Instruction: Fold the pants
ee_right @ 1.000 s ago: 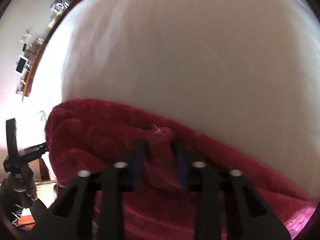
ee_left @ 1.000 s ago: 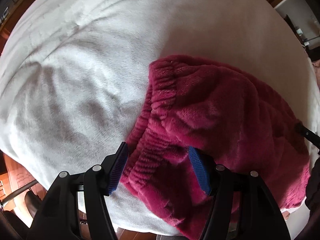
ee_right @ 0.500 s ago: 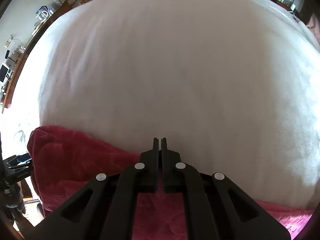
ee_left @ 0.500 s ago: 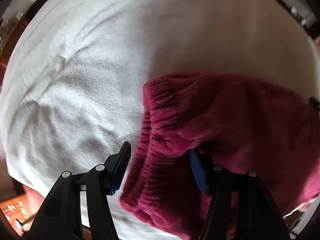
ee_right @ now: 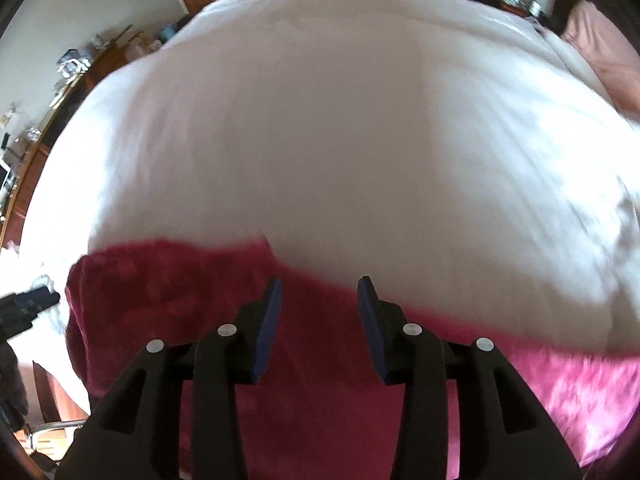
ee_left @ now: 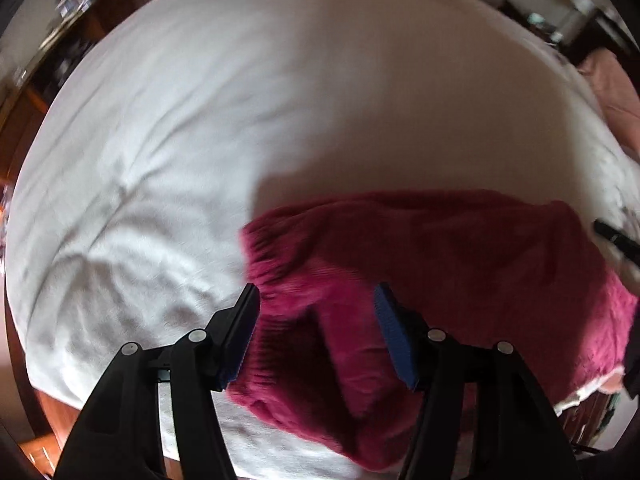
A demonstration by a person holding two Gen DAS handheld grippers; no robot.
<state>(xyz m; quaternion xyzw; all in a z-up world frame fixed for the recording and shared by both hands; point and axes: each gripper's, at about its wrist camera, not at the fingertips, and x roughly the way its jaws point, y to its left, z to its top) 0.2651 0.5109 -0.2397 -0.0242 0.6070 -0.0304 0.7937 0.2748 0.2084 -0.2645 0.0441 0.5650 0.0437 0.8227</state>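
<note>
White bed cover (ee_left: 248, 120) fills most of both views, wrinkled on the left side, smooth toward the far edge. Wooden furniture with clutter (ee_right: 72, 68) along the far left wall, pink pillow (ee_right: 600, 48) far right.

Pants (ee_left: 440, 280), magenta fleece, lie on the near edge of the bed, already doubled over lengthwise by the look of it. Ribbed elastic waistband (ee_left: 272, 264) sits at the left end in the left wrist view; the rest runs off to the right. In the right wrist view the fabric spans the whole near strip, its far edge a fairly straight line.

Left gripper (ee_left: 316, 336): jaws spread wide, waistband end lying between and under them, not pinched. Same spread as 1 s ago and 0.5 s ago, just lifted or tilted a bit; frame is motion-blurred.

Right gripper (ee_right: 318, 320): jaws now spread apart over the pants, nothing between the pads. That is the change: 1 s ago it was pinching a tuft of fabric, 0.5 s ago the fingers were pressed together at the far edge of the cloth, now they have parted and let go. The other gripper's tip (ee_right: 28, 300) shows at the left edge.

Judgement: 1 fold has just been laid down and released. Both tools free, so the next step is likely a re-grasp for a crosswise fold. Thick fleece may spring back open.
</note>
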